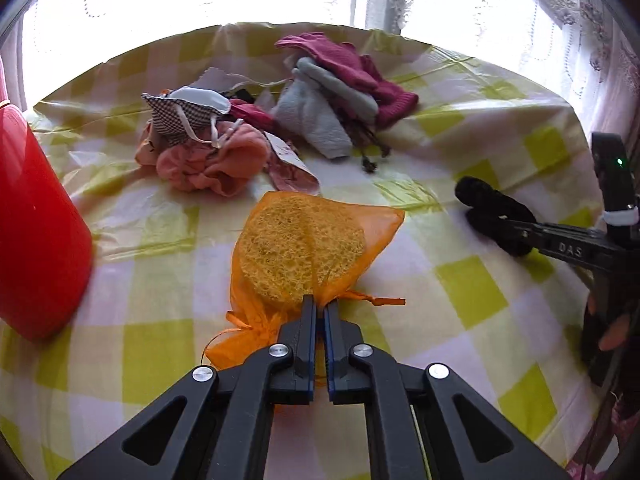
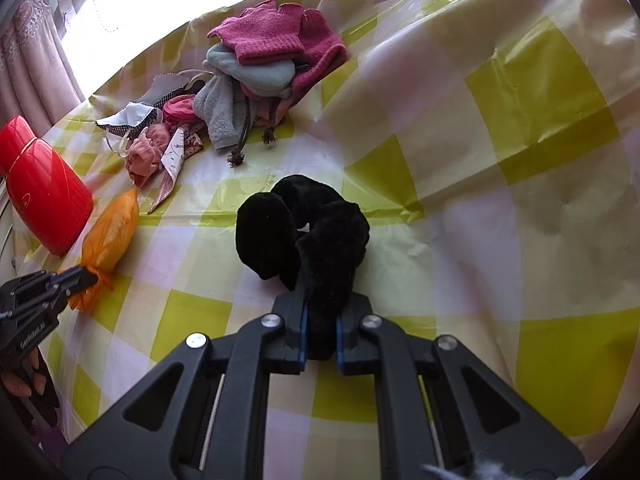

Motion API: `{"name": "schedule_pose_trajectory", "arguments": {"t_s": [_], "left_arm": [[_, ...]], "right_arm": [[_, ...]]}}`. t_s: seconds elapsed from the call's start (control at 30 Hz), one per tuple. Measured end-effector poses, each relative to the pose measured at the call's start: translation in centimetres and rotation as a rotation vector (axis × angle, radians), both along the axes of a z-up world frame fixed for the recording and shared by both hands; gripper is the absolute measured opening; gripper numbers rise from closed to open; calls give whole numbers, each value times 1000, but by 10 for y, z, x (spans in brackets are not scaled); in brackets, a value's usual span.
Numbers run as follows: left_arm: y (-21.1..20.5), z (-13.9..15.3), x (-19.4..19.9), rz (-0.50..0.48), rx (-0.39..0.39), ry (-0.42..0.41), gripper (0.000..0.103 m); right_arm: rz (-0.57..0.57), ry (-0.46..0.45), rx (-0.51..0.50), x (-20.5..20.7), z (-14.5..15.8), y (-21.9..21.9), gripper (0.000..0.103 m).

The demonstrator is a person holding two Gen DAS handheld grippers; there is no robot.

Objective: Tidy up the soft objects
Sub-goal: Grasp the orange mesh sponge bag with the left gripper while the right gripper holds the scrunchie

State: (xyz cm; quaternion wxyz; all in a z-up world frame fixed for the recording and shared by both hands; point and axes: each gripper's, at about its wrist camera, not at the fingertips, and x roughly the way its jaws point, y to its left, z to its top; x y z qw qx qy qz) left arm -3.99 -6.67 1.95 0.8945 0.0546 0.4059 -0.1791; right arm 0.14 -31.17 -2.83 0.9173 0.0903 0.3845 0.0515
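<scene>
Up close, the left gripper (image 1: 319,307) pinches the gathered neck of an orange mesh pouch (image 1: 308,240) holding a yellow sponge, while the right gripper (image 2: 321,312) clamps a black velvet scrunchie (image 2: 304,226) on the checked tablecloth (image 2: 520,160). Beyond, pink gloves (image 2: 280,36), grey socks (image 1: 316,112) and a face mask (image 1: 188,112) lie heaped beside a red container (image 1: 36,236).
</scene>
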Motion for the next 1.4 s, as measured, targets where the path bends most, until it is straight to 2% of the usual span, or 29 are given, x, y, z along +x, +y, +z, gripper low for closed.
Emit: {"name": "schedule_pose_trajectory", "arguments": {"t_s": [0.1,0.17,0.27,0.33,0.4,0.47,0.53,0.6,0.63,0.73,0.93,1.0,1.03,1.07,1.17,1.23,1.33,1.4], "left_arm": [[-11,-3,-2,-2,118,-42,17],[-14,-2,1,16,184,-71,52],[-12,4,-4,23,264,-165,75],[-9,4,-3,0,331,-187,88],[0,3,-2,-13,340,-172,88],[15,11,-7,-33,253,-154,88],[28,25,-19,-48,175,-175,88],[37,34,-22,-50,195,-206,88],[39,33,-19,-62,217,-197,90],[45,17,0,-127,282,-98,90],[37,-9,26,-201,233,21,88],[33,-13,30,-226,126,105,52],[32,-11,28,-227,63,128,22],[29,-11,23,-236,24,136,7],[8,-14,-8,-292,13,115,7],[0,-18,-23,-319,-27,141,7],[-2,-17,-33,-291,-64,161,20],[-2,-14,-35,-262,-57,179,36]], "right_arm": [[-2,0,-5,0,0,0,13],[-2,1,-7,0,0,1,13],[0,1,-8,1,0,0,13],[1,1,-9,1,0,0,13],[1,1,-7,1,0,0,13],[1,1,-6,1,0,0,13],[1,1,-4,1,0,0,13],[1,1,-5,1,0,0,13],[1,1,-5,1,0,0,13],[1,1,-4,1,0,0,13],[3,1,-14,2,0,0,13],[3,1,-14,2,0,0,13],[3,1,-13,2,0,0,13],[3,1,-14,2,0,0,13],[4,1,-13,2,0,0,13],[3,1,-13,2,0,0,13],[4,1,-11,2,0,0,13],[4,1,-11,2,0,-1,13]]}}
